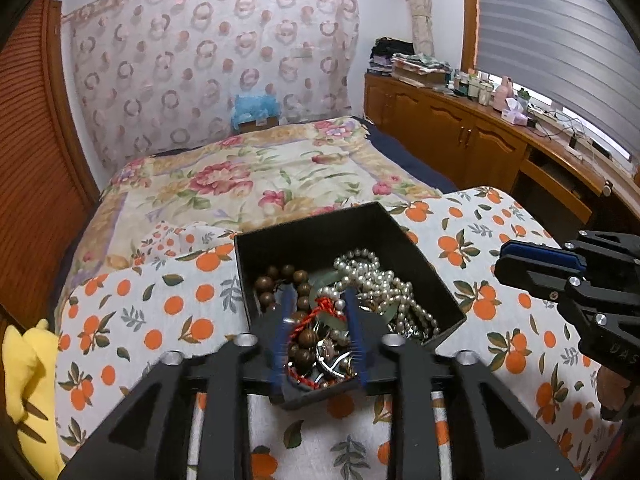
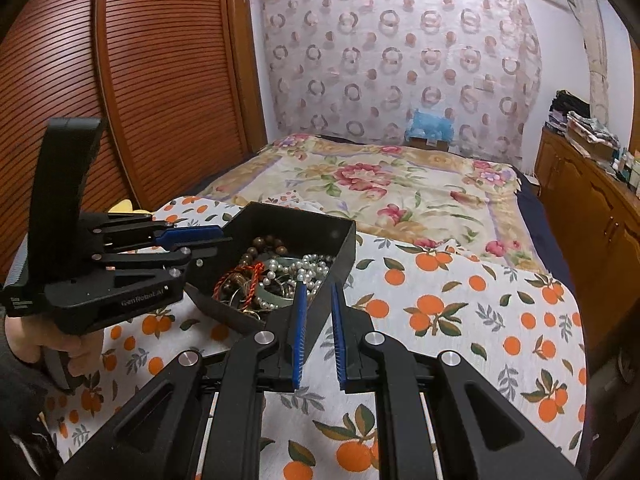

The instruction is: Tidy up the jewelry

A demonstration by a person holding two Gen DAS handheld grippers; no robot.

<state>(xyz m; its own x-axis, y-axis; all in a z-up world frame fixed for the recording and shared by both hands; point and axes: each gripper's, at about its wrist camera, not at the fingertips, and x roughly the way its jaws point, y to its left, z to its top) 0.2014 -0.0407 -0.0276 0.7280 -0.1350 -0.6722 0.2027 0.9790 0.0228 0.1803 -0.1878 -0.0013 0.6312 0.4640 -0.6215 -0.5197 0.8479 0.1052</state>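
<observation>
A black open box (image 1: 452,304) (image 2: 344,248) sits on an orange-print cloth and holds tangled jewelry: a pearl necklace (image 1: 376,276) (image 2: 304,266), brown wooden beads (image 1: 280,276) (image 2: 266,245), a red cord (image 1: 320,310) (image 2: 244,280) and a green bangle (image 2: 276,300). My left gripper (image 1: 318,300) (image 2: 212,238) is open, its blue-padded fingers reaching down into the box on either side of the red cord and beads. My right gripper (image 2: 320,286) (image 1: 516,258) is open and empty, just over the box's near right wall.
The orange-print cloth (image 2: 460,320) covers a small table at the foot of a bed with a floral blanket (image 1: 260,172). A wooden cabinet (image 1: 460,128) with bottles runs along the right. A ribbed wooden wardrobe (image 2: 160,80) stands left. A yellow item (image 1: 28,380) lies at the left.
</observation>
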